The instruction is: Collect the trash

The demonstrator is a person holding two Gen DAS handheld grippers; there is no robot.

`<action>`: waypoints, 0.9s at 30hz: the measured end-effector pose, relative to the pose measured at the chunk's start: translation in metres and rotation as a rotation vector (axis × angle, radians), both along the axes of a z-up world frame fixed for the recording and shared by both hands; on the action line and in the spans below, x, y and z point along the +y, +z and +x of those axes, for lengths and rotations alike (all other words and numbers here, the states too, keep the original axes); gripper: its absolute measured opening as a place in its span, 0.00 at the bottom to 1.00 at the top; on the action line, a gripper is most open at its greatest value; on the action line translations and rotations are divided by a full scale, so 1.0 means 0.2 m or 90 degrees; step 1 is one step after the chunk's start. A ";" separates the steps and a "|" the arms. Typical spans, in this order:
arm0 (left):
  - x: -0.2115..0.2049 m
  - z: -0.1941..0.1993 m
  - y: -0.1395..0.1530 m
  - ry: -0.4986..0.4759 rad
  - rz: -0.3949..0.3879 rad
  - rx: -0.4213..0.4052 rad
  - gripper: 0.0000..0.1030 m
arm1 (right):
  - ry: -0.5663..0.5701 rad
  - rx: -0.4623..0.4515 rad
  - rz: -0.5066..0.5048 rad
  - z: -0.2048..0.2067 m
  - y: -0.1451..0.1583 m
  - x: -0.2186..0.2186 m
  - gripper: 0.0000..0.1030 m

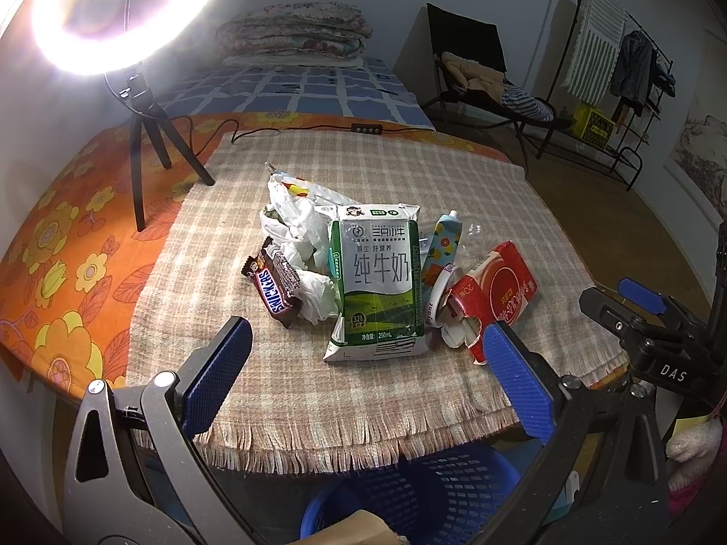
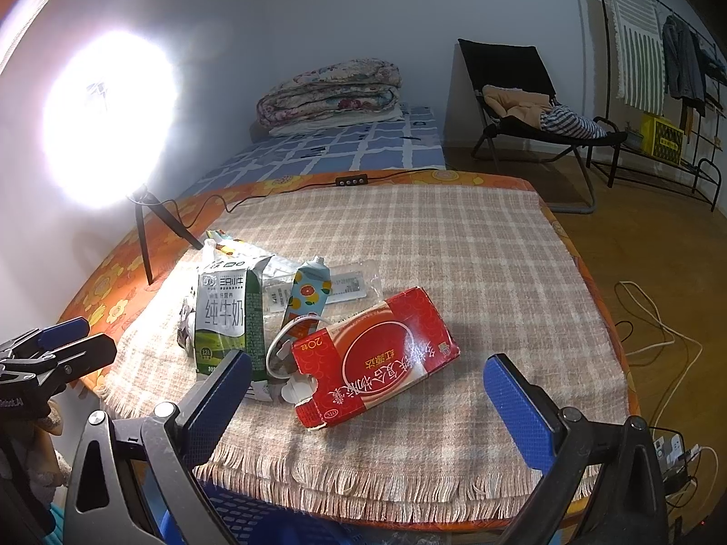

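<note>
A pile of trash lies on the checked cloth [image 1: 372, 390]: a green-white milk carton [image 1: 379, 281], a Snickers wrapper [image 1: 275, 288], crumpled white tissue and plastic bag [image 1: 295, 222], a small patterned tube [image 1: 443, 243], a white lid [image 1: 438, 297] and a red box [image 1: 493, 293]. My left gripper [image 1: 368, 381] is open and empty, just short of the milk carton. My right gripper [image 2: 368, 402] is open and empty, in front of the red box [image 2: 377, 354]; the milk carton [image 2: 229, 318] stands to its left.
A blue basket [image 1: 409, 495] sits below the table's front edge. A ring light on a tripod [image 1: 141, 145] stands at the table's back left, its cable running along the back. A bed, chair and clothes rack lie beyond. Cables lie on the floor at right [image 2: 659, 327].
</note>
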State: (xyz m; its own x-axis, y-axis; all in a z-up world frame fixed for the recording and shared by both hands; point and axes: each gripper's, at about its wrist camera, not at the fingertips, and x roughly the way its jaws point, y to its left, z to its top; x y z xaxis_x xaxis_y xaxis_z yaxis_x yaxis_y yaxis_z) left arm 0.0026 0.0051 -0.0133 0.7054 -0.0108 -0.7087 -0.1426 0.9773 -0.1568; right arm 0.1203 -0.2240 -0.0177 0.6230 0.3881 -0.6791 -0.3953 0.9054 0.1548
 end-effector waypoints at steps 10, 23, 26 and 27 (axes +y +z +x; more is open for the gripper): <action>0.00 0.00 -0.01 0.000 -0.001 0.001 1.00 | -0.002 0.004 0.008 0.00 -0.01 -0.01 1.00; 0.04 0.04 -0.08 0.011 -0.008 0.026 1.00 | -0.009 0.023 0.050 0.05 -0.04 -0.06 1.00; 0.05 0.07 -0.10 0.016 -0.011 0.038 1.00 | -0.008 0.043 0.056 0.07 -0.06 -0.06 1.00; 0.06 0.08 -0.11 0.018 -0.012 0.042 1.00 | -0.009 0.052 0.058 0.09 -0.08 -0.06 1.00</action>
State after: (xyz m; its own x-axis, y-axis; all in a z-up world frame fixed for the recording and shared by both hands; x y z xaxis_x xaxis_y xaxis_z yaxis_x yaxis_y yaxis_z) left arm 0.0185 0.0170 -0.0353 0.6578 -0.0055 -0.7532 -0.1803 0.9697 -0.1646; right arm 0.1375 -0.2359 -0.0333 0.5734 0.4417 -0.6900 -0.3647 0.8918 0.2677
